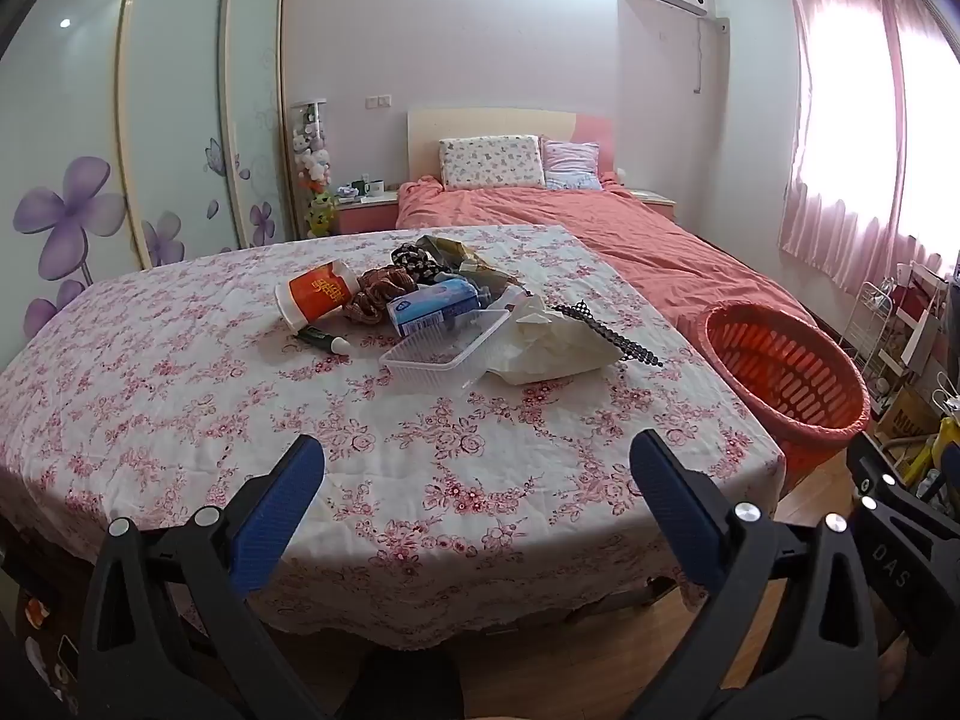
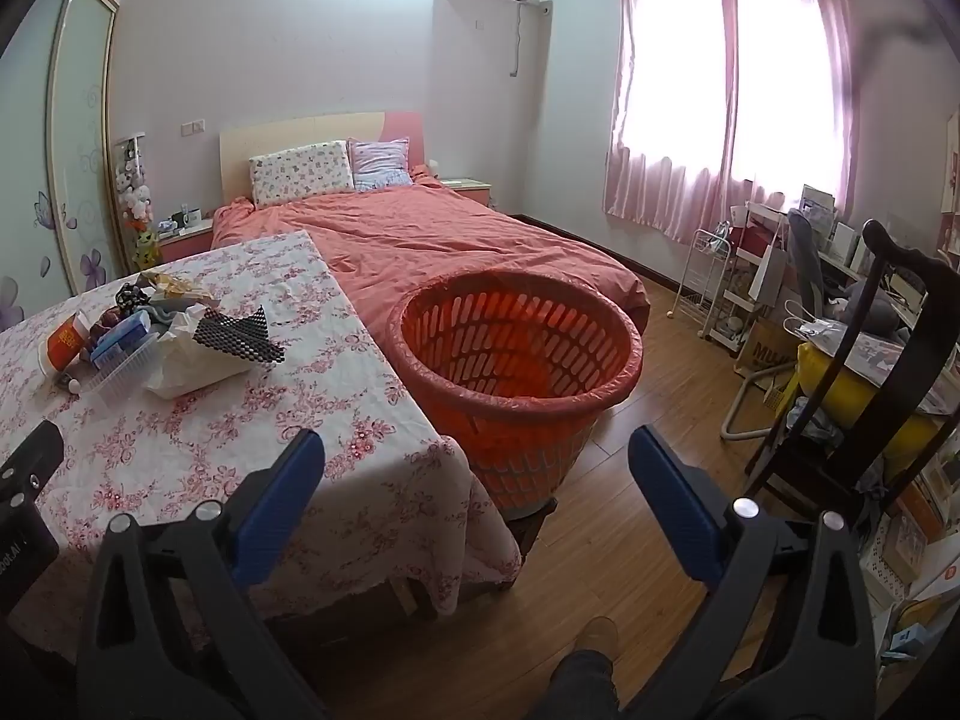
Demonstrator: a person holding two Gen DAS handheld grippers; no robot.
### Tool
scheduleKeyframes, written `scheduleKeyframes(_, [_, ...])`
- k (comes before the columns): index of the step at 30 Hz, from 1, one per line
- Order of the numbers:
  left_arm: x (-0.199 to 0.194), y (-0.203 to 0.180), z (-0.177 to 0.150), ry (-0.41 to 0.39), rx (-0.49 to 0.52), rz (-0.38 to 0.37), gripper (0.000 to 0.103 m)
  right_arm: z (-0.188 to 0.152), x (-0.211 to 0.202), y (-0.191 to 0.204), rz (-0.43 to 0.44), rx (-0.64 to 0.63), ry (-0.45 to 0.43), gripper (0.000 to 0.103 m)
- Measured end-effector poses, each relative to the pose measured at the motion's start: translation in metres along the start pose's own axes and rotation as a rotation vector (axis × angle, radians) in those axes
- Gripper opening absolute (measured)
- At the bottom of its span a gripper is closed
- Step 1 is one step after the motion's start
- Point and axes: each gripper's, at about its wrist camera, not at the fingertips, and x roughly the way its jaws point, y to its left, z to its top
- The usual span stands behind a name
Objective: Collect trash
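Observation:
A heap of trash lies on the floral tablecloth (image 1: 180, 396): an orange paper cup (image 1: 318, 295) on its side, a clear plastic tray (image 1: 444, 348), a blue carton (image 1: 429, 306), crumpled white paper (image 1: 552, 342) and a black mesh strip (image 1: 612, 336). My left gripper (image 1: 477, 468) hangs open over the table's near edge, well short of the heap. An orange slatted basket (image 2: 516, 360) with a plastic liner stands right of the table. My right gripper (image 2: 477, 468) is open, held near the table corner and the basket, holding nothing. The heap (image 2: 162, 336) lies far left in that view.
A bed with a coral cover (image 2: 432, 240) runs behind the table and basket. A dark wooden chair (image 2: 888, 360), a white rack (image 2: 708, 276) and cluttered boxes crowd the right wall. Wooden floor (image 2: 648, 420) lies between basket and chair. A person's shoe (image 2: 597, 636) shows below.

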Motion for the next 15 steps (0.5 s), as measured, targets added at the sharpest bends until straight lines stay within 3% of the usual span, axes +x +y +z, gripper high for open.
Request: scheduleKeyframes(15, [0.0000, -0.0001, 0.0000, 0.000, 0.001, 0.000, 0.101, 0.0005, -0.0002, -0.0002, -0.001, 0.000, 0.000, 0.099])
